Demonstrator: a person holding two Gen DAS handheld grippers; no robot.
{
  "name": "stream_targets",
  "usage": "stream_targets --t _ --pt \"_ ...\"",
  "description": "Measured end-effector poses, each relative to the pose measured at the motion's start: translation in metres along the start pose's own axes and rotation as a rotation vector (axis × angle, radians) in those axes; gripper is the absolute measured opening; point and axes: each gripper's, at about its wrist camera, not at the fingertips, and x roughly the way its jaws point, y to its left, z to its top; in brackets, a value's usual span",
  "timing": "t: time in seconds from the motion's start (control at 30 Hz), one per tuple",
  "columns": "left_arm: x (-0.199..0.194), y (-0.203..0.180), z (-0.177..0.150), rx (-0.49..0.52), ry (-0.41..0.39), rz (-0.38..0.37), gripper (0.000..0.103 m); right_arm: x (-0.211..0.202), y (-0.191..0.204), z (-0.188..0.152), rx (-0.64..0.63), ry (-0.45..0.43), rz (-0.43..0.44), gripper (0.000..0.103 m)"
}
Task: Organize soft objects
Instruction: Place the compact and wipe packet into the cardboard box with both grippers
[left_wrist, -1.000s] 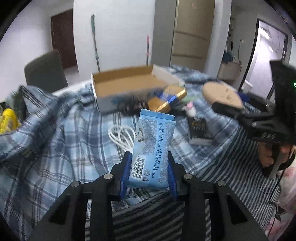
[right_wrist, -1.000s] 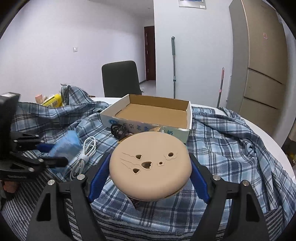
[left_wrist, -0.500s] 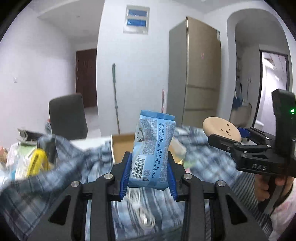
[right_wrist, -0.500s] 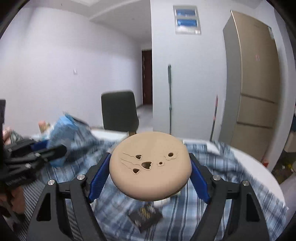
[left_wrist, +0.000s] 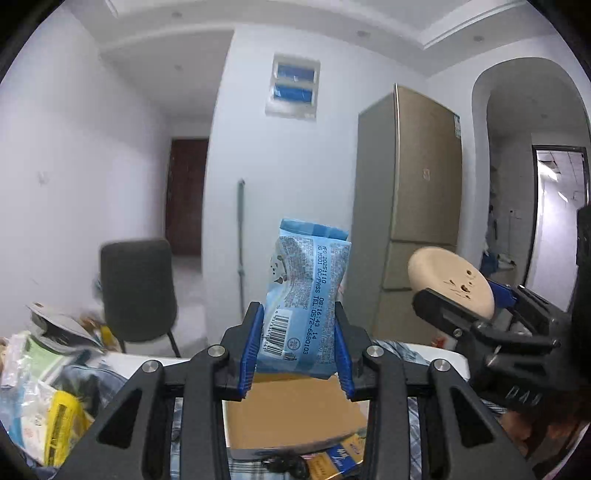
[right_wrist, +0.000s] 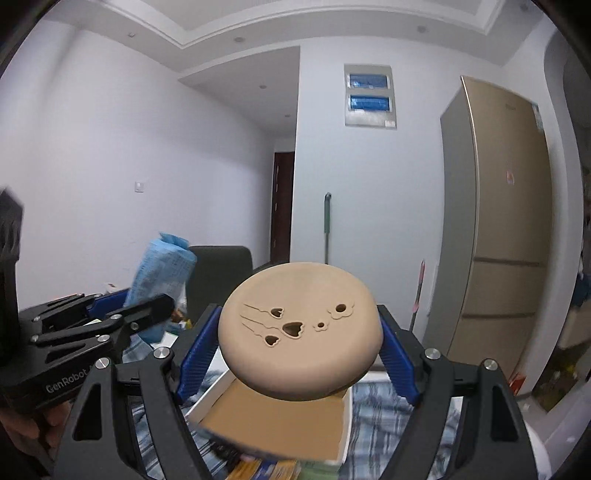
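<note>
My left gripper (left_wrist: 298, 347) is shut on a light blue snack packet (left_wrist: 304, 295) that stands upright between its blue pads, raised well above the table. My right gripper (right_wrist: 299, 354) is shut on a round tan disc (right_wrist: 299, 328) with small heart-shaped cut-outs, held flat. Each gripper shows in the other's view: the disc (left_wrist: 452, 280) at the right of the left wrist view, the packet (right_wrist: 162, 269) at the left of the right wrist view. An open cardboard box (left_wrist: 295, 413) sits on the table below both grippers, also seen as the box (right_wrist: 280, 421) under the disc.
A blue plaid cloth (right_wrist: 388, 417) covers the table around the box. Packets and a yellow item (left_wrist: 62, 421) lie at the left. A dark chair (left_wrist: 136, 291) stands behind the table, a mop handle (left_wrist: 241, 240) leans on the wall, and a tall fridge (left_wrist: 417, 206) stands to the right.
Both grippers have risen and tilted up from the table with their loads still held. The views now show walls and ceiling, with the box low in frame.
</note>
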Motion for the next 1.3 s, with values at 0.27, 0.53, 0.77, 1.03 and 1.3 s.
stream_targets --t 0.27,0.53,0.77,1.03,1.3 --pt "0.036 0.01 0.009 0.001 -0.012 0.037 0.038 0.019 -0.003 0.0 0.022 0.019 0.017 0.079" --pt "0.085 0.019 -0.022 0.021 0.114 0.056 0.038 0.056 -0.008 -0.034 0.034 0.161 0.01 0.079" --pt "0.14 0.026 -0.057 0.027 0.344 0.032 0.038 0.098 -0.011 -0.079 0.047 0.326 -0.009 0.079" --pt "0.17 0.04 -0.096 0.017 0.489 0.072 0.038 0.134 -0.021 -0.122 0.082 0.522 0.018 0.079" --pt "0.174 0.043 -0.104 0.005 0.513 0.073 0.038 0.148 -0.029 -0.129 0.118 0.556 0.041 0.079"
